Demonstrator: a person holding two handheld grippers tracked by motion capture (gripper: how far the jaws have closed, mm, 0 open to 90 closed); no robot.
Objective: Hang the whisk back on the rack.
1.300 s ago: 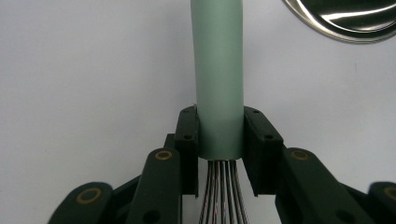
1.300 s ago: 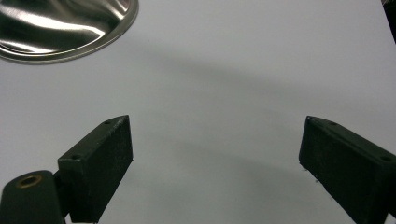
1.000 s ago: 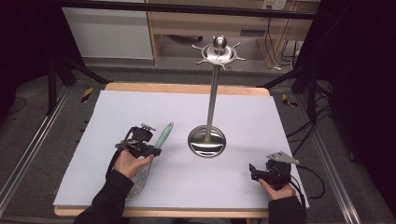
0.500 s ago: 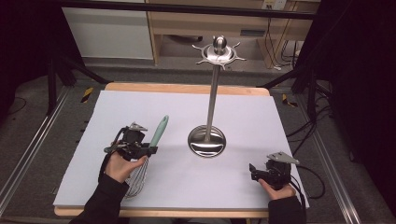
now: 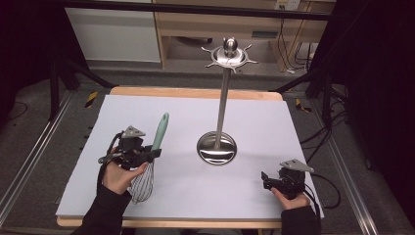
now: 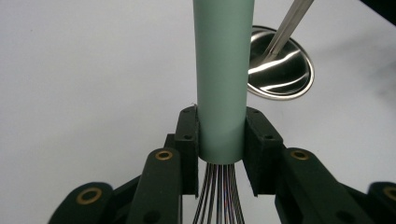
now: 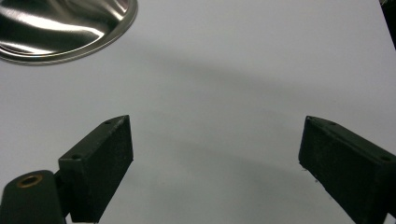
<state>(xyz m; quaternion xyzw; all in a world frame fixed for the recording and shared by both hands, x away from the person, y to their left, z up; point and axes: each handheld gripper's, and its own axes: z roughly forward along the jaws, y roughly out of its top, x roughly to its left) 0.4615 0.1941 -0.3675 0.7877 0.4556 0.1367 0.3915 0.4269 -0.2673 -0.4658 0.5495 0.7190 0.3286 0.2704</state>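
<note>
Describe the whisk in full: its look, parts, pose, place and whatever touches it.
The whisk has a smooth, round, pale green handle and a balloon of thin metal wires. It lies on the left part of the white table top, handle pointing away from the person toward the far side, wires toward the near edge. The left gripper is shut on the handle's lower end, just above where the wires emerge.

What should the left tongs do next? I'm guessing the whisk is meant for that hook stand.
Probably lift the whisk clear of the white mat. The left tongs are shut on its green handle just above the wires, and the stand has its hooks high up. The right tongs are open.
</note>
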